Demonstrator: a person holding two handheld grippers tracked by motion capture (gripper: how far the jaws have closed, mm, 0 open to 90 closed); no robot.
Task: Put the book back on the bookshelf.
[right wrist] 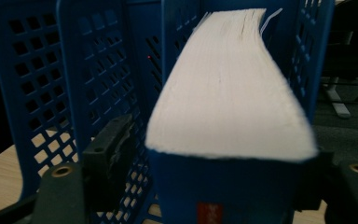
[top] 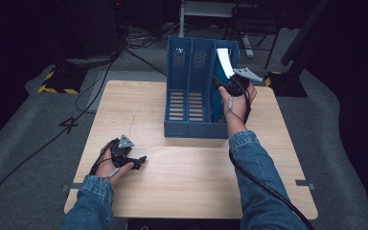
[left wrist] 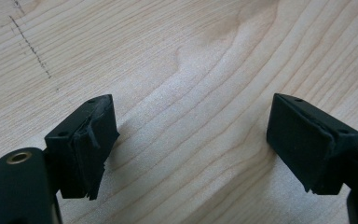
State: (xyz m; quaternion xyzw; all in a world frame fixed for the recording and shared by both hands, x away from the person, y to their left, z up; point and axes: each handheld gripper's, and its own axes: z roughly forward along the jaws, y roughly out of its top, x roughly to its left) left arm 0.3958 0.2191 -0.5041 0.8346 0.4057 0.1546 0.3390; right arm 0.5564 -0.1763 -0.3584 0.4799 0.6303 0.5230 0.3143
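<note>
A thick book point(top: 224, 61) with a blue cover and white page edges stands in the right-hand slot of a blue three-slot file rack point(top: 189, 96) at the back of the wooden table point(top: 182, 182). My right gripper point(top: 226, 82) is raised at that slot. In the right gripper view the book point(right wrist: 228, 102) sits between the jaws of the right gripper point(right wrist: 214, 177); the left pad point(right wrist: 107, 154) stands a little off the cover, so the gripper is open. My left gripper point(top: 141, 160) rests low at the table's front left, and in its own view the left gripper point(left wrist: 191, 140) is wide open over bare wood.
The rack's left and middle slots point(right wrist: 98, 70) have perforated walls. Cables and black stands point(top: 60, 79) lie on the grey floor beyond the table's far edge. A dark crack line point(left wrist: 30, 46) marks the wood near the left gripper.
</note>
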